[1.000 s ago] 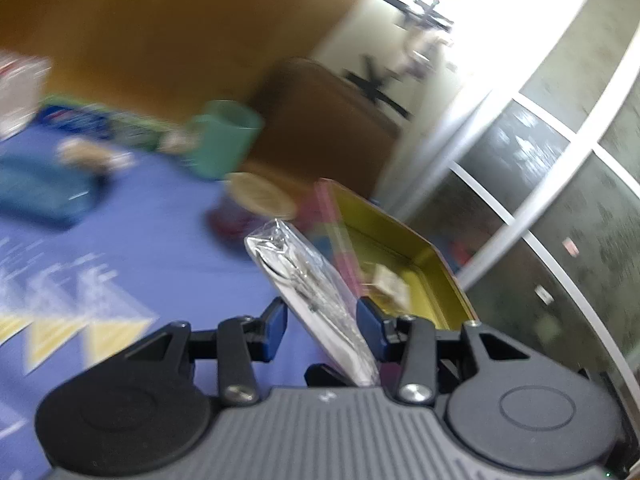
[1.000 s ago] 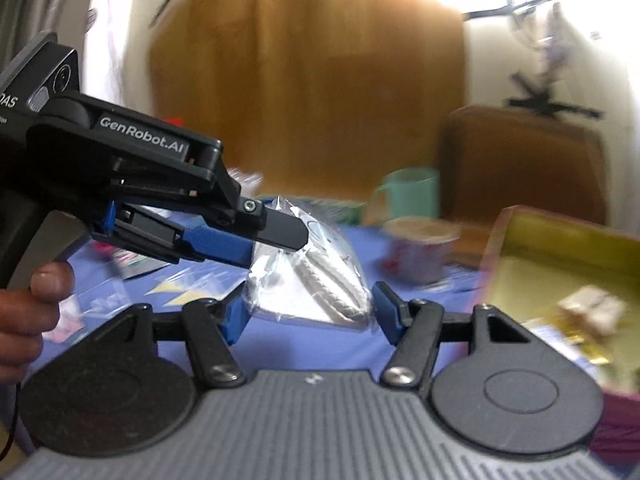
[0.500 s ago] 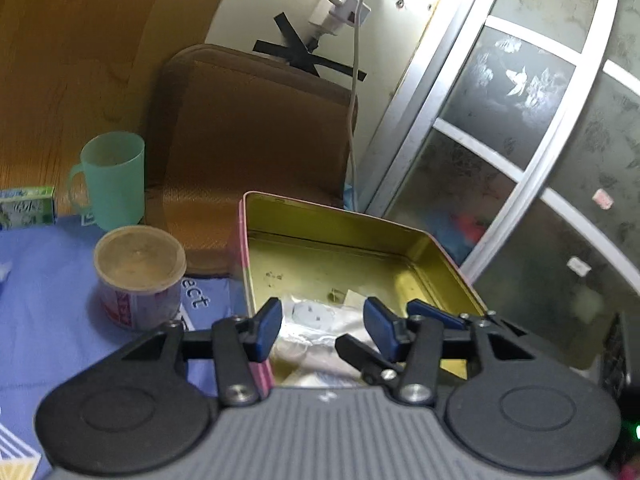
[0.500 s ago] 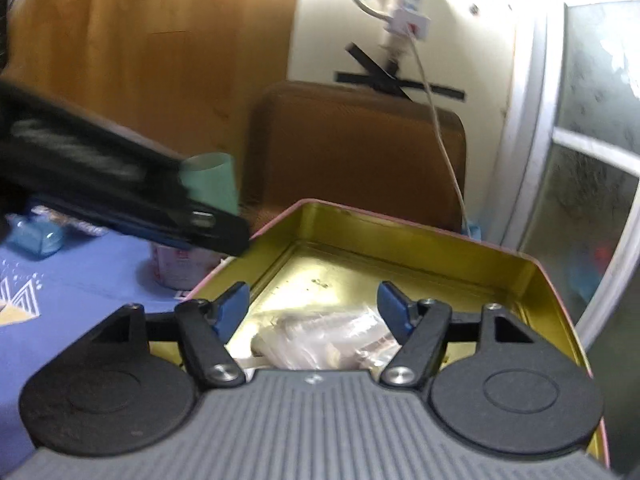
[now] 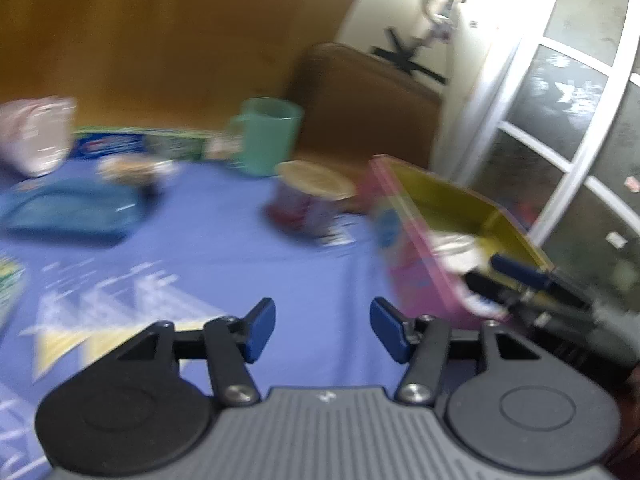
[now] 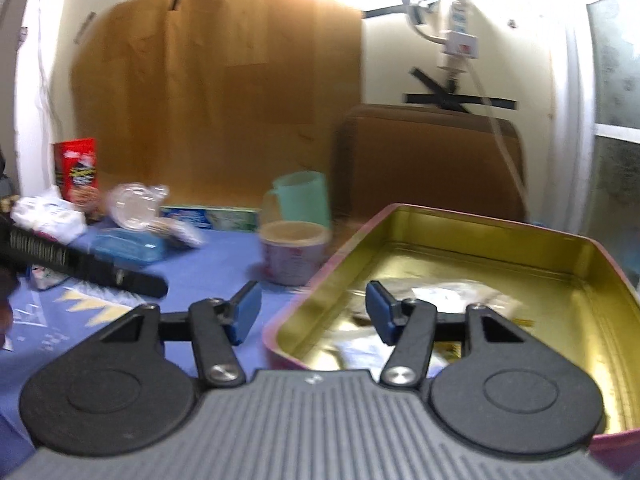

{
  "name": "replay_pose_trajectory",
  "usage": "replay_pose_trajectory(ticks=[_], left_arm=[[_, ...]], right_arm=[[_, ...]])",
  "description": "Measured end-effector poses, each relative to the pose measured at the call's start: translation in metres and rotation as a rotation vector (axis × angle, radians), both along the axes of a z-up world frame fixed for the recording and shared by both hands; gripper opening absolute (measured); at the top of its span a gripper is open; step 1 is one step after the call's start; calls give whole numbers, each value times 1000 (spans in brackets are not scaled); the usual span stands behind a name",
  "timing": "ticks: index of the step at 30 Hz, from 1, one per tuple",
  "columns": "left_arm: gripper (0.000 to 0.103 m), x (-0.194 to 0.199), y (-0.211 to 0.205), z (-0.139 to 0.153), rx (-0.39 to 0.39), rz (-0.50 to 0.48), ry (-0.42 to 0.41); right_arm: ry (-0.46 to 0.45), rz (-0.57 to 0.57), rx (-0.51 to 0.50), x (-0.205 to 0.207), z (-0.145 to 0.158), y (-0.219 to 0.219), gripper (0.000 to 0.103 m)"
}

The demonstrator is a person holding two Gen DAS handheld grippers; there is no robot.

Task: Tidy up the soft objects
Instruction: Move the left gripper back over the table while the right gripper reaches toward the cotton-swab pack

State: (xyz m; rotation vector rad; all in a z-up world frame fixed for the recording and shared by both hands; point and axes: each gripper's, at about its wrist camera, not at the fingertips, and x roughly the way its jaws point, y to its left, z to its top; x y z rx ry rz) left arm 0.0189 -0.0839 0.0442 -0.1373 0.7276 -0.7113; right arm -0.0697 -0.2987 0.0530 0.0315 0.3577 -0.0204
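A pink tin with a gold inside (image 6: 600,344) stands at the right of the blue tablecloth; it also shows in the left wrist view (image 5: 412,264). Clear plastic packets (image 6: 452,296) lie in it. My right gripper (image 6: 310,312) is open and empty, over the tin's near left corner. My left gripper (image 5: 322,330) is open and empty above the cloth, left of the tin. The right gripper's fingers (image 5: 520,276) show at the tin in the left view. A blue soft pouch (image 6: 128,246) and a white wrapped pack (image 6: 48,216) lie at the left.
A mint green mug (image 6: 300,196) and a lidded round tub (image 6: 292,252) stand behind the tin's left side. A toothpaste box (image 6: 212,218), a clear crumpled wrapper (image 6: 136,202) and a red snack box (image 6: 78,176) sit along the back wall. A brown chair back (image 6: 428,160) rises behind the table.
The left gripper has let go of the clear packet into the tin and pulled back left over the cloth. The right gripper has drawn back slightly from the tin.
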Motion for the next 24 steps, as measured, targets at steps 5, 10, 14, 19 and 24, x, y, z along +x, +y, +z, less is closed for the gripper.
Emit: replay_pose_trajectory(ticks=[5,10,14,19,24], left_arm=[[55,-4,63,-16,30,148,7],[55,2,105,-26,56,271,-16],[55,4,115,-37,10,290,-11],[55,-1,114,-35,-14,264,-38],[55,-3,118,-36,-48,253,-47]], right_arm=[[19,126,23,19,-1,38,60],[78,250,38,59,-9,81,60],[61,294,13,102,-5,111,60],[99,268,-211,179,-15,149,60],[181,320,-480,230,-39,180,60]])
